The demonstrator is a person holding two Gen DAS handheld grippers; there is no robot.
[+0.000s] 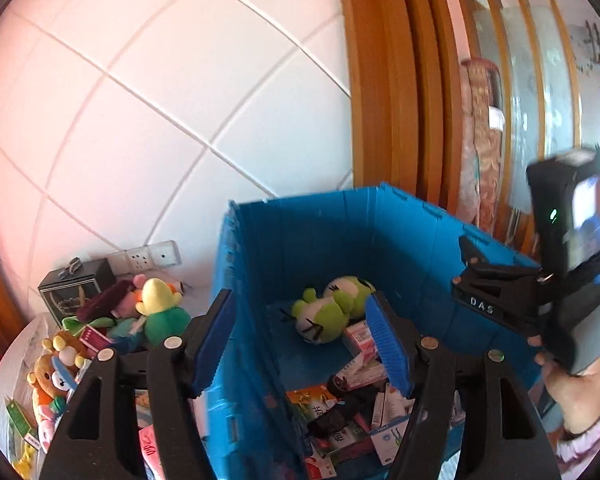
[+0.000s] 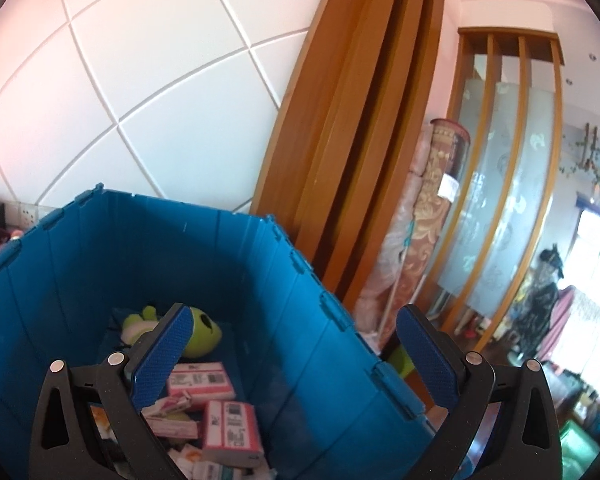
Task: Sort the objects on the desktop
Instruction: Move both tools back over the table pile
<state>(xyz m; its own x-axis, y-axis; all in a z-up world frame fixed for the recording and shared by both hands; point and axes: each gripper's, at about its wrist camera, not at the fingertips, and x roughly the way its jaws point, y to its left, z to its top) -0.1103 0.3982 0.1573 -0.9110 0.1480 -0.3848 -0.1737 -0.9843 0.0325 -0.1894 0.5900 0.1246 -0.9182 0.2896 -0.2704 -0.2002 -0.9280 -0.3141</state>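
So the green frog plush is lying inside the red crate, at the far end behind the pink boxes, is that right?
Not quite: the crate is blue, not red. The left wrist view shows the green frog plush lying inside it at the far end, behind the pink boxes, just as you said.

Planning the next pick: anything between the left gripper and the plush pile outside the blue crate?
Nothing visible blocks it. The left gripper is open and empty, straddling the blue crate wall; the plush pile lies outside, left of that wall.
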